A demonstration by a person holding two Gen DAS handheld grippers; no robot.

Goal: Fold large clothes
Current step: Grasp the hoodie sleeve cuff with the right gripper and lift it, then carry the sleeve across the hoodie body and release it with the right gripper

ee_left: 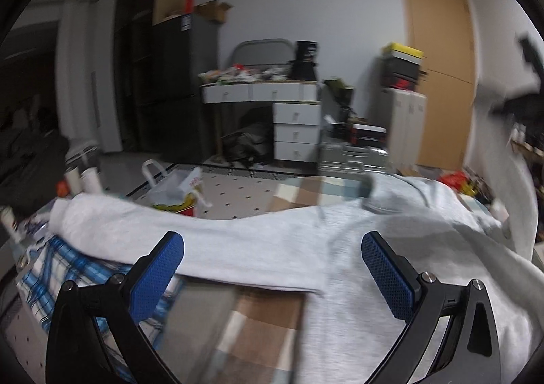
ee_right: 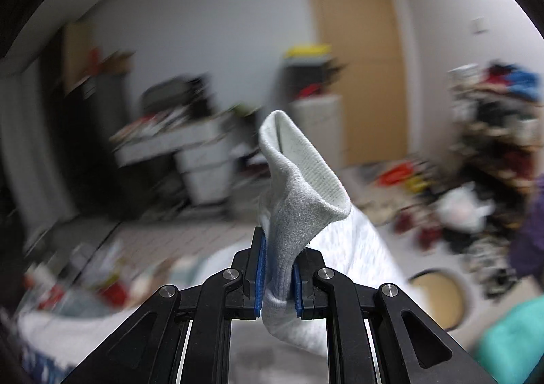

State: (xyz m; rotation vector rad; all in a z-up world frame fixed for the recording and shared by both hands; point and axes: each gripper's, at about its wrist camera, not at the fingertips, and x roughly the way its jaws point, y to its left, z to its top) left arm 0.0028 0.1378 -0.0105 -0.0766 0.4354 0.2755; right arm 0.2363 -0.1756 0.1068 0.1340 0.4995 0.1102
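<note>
Sweatshirt [ee_left: 272, 248], pale grey, lies spread over a brown-checked cover [ee_left: 268, 319], one sleeve stretched out to the left above a blue plaid cloth [ee_left: 44, 268]. Left gripper [ee_left: 272, 268] hovers over it, jaws spread wide, nothing between them. Right gripper [ee_right: 277, 277] pinches a ribbed cuff [ee_right: 299, 173], lifted clear

1. Wooden door [ee_left: 438, 71] in the far wall, closed.
2. White drawer unit [ee_left: 295, 125] beside a cluttered desk [ee_left: 258, 91].
3. Dark tall cabinet [ee_left: 163, 85] left of the desk, cardboard boxes [ee_left: 212, 10] on top.
4. Metal case [ee_left: 353, 159] on the floor.
5. Dotted floor mat [ee_left: 234, 193].
6. Blue plaid cloth [ee_left: 57, 268], lower left.
7. Round stool [ee_right: 438, 295], possibly wooden; blurred.
8. Heaped clutter [ee_right: 493, 132] at right, indistinct.
</note>
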